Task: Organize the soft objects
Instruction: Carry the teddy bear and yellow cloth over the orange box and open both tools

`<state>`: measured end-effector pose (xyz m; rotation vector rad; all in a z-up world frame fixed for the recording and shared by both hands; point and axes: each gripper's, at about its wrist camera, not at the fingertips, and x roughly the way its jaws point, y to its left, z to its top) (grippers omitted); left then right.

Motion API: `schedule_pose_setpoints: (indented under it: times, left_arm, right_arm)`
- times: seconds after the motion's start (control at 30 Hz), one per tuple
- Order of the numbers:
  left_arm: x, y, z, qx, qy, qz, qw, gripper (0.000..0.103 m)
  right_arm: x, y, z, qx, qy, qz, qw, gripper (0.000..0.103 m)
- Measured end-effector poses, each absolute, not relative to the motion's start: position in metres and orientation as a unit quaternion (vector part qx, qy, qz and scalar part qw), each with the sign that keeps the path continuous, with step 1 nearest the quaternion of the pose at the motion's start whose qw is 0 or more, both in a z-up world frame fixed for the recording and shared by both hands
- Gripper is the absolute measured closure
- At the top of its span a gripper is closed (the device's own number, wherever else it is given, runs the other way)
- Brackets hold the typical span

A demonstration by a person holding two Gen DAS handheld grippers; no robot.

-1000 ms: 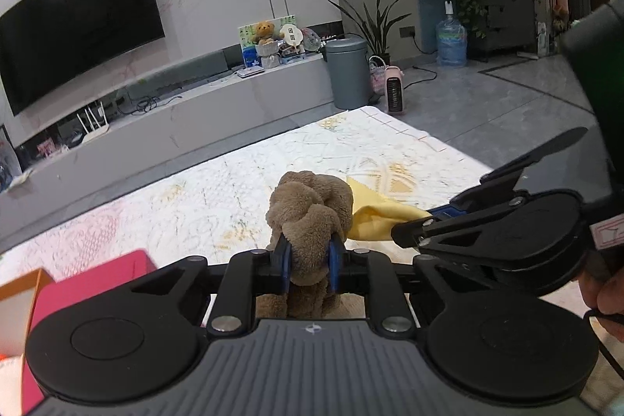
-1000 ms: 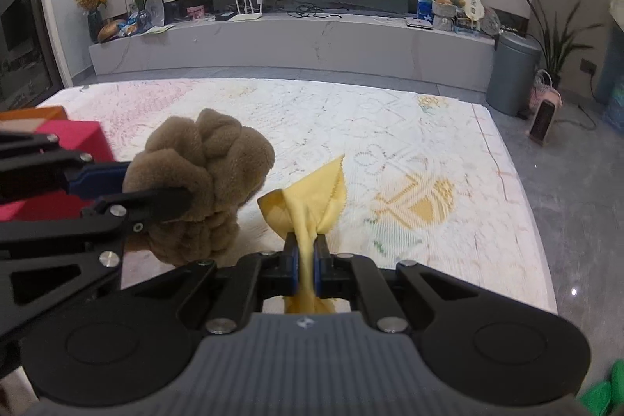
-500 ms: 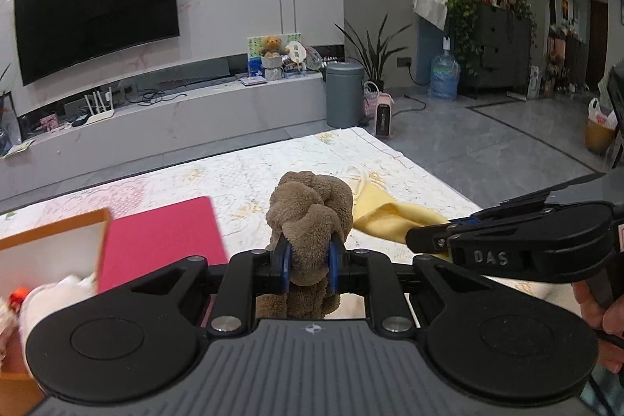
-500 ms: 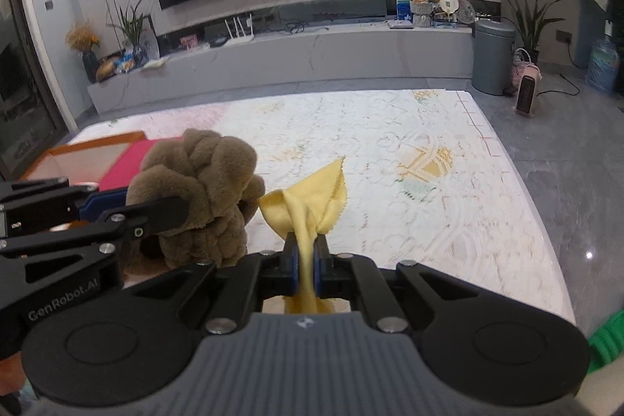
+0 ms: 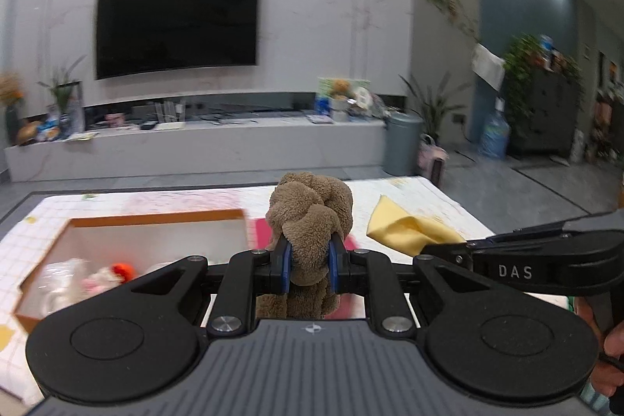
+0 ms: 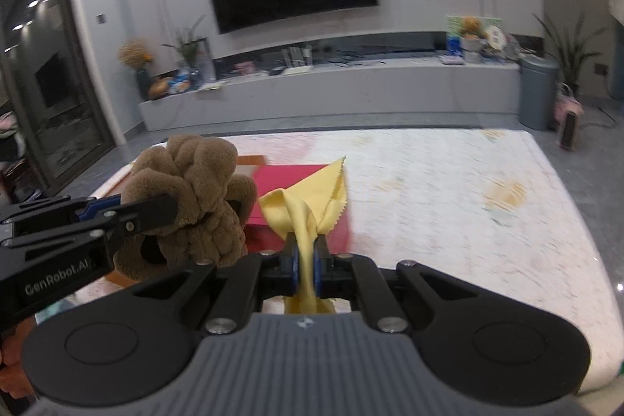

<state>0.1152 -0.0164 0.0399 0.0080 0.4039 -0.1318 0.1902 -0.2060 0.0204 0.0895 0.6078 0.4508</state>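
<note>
- Across the patterned tabletop [image 6: 448, 205], pale cloth-covered surface: serves as the staging ground; both carried items hang above it, touching nothing below.
- Orange-rimmed box [image 5: 156, 221], open-topped, white inside, at the left of the left wrist view: judged the collecting place, since pale soft items and something red-orange [image 5: 121, 269] already lie in it.
- Pink sheet [image 6: 300, 182], flat on the tabletop just beside the box, partly hidden behind both held items; purpose cannot be told.
- Left gripper [image 5: 309, 260]: jaws narrow, clamped on the lower part of the brown plush toy [image 5: 312, 217]; the pile bulges above and below the blue pads, a pinch low enough to keep the bulky top from slipping.
- Right gripper [image 6: 306, 266]: jaws almost fully closed on the yellow cloth [image 6: 308, 201], gathered into a bunch so the thin fabric gives the pads something to bite; its serrated corner stands up, a tail hangs beneath.
- Both items ride side by side, near each other, seemingly headed for the box together.
</note>
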Motion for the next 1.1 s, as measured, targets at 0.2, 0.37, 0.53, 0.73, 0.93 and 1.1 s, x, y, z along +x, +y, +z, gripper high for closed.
schedule_pose_setpoints:
  times: [0.2, 0.37, 0.53, 0.73, 0.93, 1.1]
  left_arm:
    - [0.121, 0.034, 0.053, -0.023, 0.184, -0.007, 0.983, 0.083]
    - [0.136, 0.069, 0.060, -0.012, 0.200, 0.027, 0.979, 0.083]
    - [0.160, 0.092, 0.053, 0.007, 0.244, 0.052, 0.968, 0.083]
    - [0.185, 0.111, 0.026, 0.020, 0.292, 0.067, 0.954, 0.083]
    - [0.202, 0.127, 0.004, 0.018, 0.320, 0.074, 0.944, 0.082]
    - [0.209, 0.126, 0.000, 0.026, 0.327, 0.077, 0.942, 0.082]
  right_arm:
    - [0.197, -0.145, 0.034, 0.021, 0.288, 0.262, 0.921, 0.098]
    - [0.207, -0.084, 0.039, -0.004, 0.278, 0.300, 0.913, 0.098]
    - [0.232, -0.033, 0.029, -0.027, 0.286, 0.305, 0.908, 0.098]
    - [0.271, 0.013, 0.006, -0.087, 0.297, 0.291, 0.905, 0.098]
    - [0.303, 0.036, -0.014, -0.121, 0.312, 0.279, 0.900, 0.098]
    - [0.318, 0.047, -0.028, -0.149, 0.322, 0.272, 0.894, 0.097]
